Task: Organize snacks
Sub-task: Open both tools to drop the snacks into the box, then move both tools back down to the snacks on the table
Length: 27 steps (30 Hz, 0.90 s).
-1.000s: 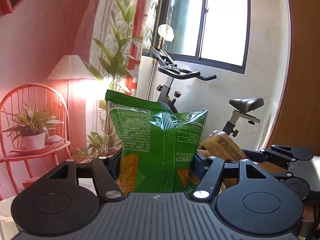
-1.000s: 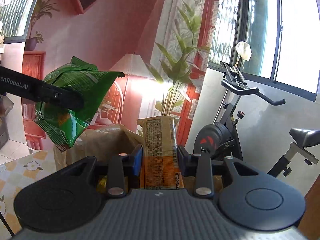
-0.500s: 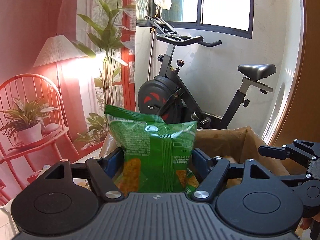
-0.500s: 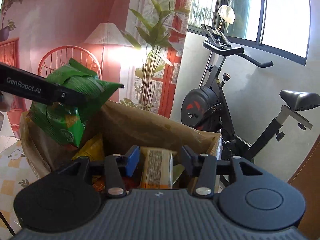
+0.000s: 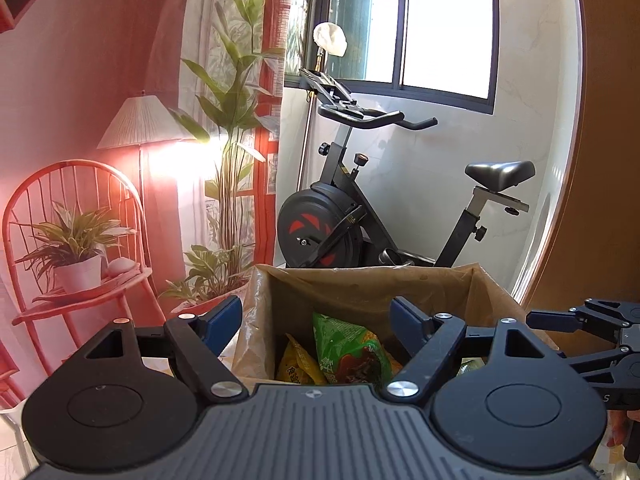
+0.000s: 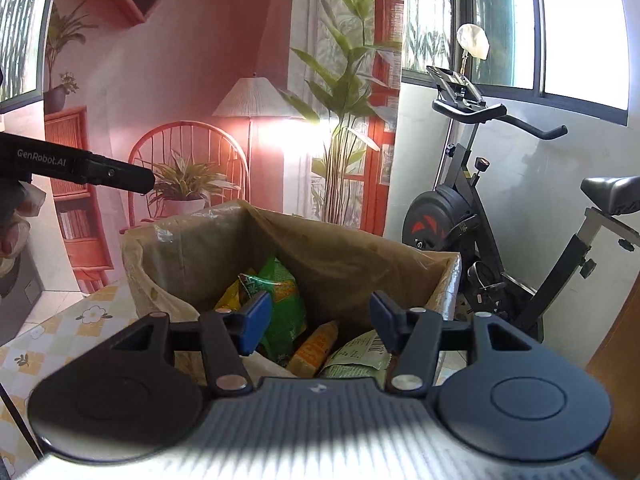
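A: What does the left wrist view show?

B: The left tongs (image 5: 316, 316) are released, with the two blue pads wide apart and nothing between them. Below them stands a cardboard box (image 5: 494, 292) lined with a thin, wrinkled brown plastic film. It is square, with an open top. Inside lies a green snack bag (image 5: 344, 344) of glossy foil, crumpled, and on its left a yellow snack bag (image 5: 298, 366), touching it. Both are under the gap of the tongs, lower than the pads and not in contact with them. At the right edge the black linkage of the right tongs (image 5: 560, 320) reaches over the box's right rim.

A: And the right wrist view?

B: The right tongs (image 6: 318, 320) are also released; the pads do not press on anything. The same box (image 6: 360, 248) is in front, and its film lining folds loosely over the near left corner. Inside I see the green bag (image 6: 286, 304), partly behind the left pad, an orange packet (image 6: 316, 348) of a long narrow shape leaning in the middle, and a pale green packet (image 6: 360, 354) with a barcode near the right pad. All lie deeper than the pads. The left tongs (image 6: 120, 172) come in as a black bar from the left edge, above the box's left rim.

A: What carries the box?

B: A bench (image 6: 52, 332) with a cloth of yellow and white squares with small flowers. Behind stands a black exercise bike (image 6: 460, 220).
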Each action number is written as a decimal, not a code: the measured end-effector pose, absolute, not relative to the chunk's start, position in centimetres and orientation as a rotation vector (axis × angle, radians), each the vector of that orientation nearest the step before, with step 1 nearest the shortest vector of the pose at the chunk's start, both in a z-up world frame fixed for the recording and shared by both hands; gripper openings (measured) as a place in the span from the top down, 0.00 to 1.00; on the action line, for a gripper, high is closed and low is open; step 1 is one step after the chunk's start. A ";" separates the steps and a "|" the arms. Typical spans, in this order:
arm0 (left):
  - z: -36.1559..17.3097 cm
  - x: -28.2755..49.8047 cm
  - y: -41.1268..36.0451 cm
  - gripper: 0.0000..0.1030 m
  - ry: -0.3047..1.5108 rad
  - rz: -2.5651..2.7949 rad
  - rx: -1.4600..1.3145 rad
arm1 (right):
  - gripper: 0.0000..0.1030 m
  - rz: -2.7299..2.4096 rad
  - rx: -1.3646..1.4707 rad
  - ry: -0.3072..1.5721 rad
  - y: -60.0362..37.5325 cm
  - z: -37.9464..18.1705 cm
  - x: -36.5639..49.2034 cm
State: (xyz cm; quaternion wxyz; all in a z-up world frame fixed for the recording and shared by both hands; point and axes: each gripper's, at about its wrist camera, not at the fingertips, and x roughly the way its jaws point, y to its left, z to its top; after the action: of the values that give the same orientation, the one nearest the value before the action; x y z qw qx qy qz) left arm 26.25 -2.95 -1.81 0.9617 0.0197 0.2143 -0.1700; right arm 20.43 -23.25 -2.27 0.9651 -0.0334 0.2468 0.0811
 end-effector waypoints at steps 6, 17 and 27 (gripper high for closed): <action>-3.5 22.6 1.1 0.20 0.461 -0.310 -0.001 | 0.44 0.203 -0.004 0.491 -22.9 -2.8 16.8; -9.1 17.7 7.0 0.21 0.522 -0.191 -0.052 | 0.43 0.201 -0.029 0.527 -21.0 -6.5 12.6; -13.3 17.2 8.1 0.24 0.607 -0.154 -0.117 | 0.44 0.216 -0.048 0.601 -20.2 -10.6 11.2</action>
State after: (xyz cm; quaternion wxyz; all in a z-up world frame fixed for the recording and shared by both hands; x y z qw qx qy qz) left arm 17.15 8.11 -13.32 0.9498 -0.0575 0.2982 -0.0758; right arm 11.21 -20.18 -10.63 0.9492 -0.0237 0.2954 0.1062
